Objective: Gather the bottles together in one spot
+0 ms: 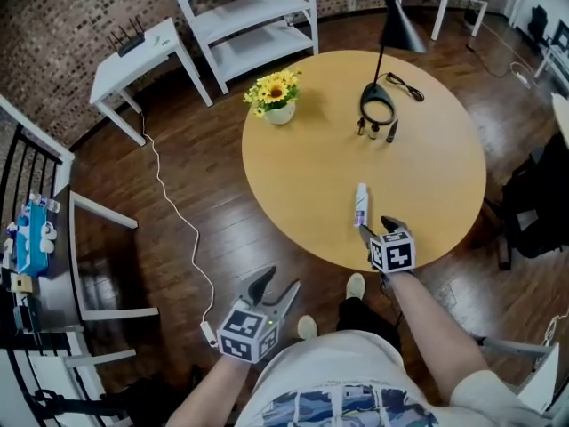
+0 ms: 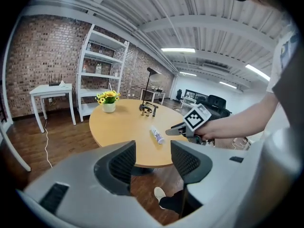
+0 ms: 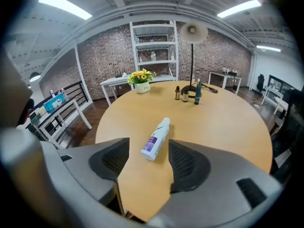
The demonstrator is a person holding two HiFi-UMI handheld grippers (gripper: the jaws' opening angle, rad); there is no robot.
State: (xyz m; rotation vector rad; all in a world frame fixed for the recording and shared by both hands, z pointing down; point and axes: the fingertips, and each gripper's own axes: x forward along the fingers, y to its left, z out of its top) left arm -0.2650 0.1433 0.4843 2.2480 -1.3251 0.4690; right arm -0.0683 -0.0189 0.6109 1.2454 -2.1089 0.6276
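Our right gripper (image 1: 375,228) is at the near edge of the round wooden table (image 1: 302,185), tilted downward with its jaws spread wide and nothing held in them. Just ahead of it, in line with the gap between the jaws, a white bottle with a purple label (image 3: 156,138) lies on its side. The base faces the gripper, the cap points toward the middle of the table, and the pads do not press on it.

Our left gripper (image 1: 281,279) is off the table to the left, above the dark wood floor (image 1: 178,176). Its jaws are also apart and empty.

At the far side of the table, three small bottles (image 1: 375,131) stand close together beside the ring-shaped base of a black lamp (image 1: 377,105), well apart from the lying bottle. A white pot of yellow flowers (image 1: 277,96) stands at the far left edge of the table. Beyond the table are a white shelf unit (image 1: 253,20) and a white side table (image 1: 133,60) against a brick wall.
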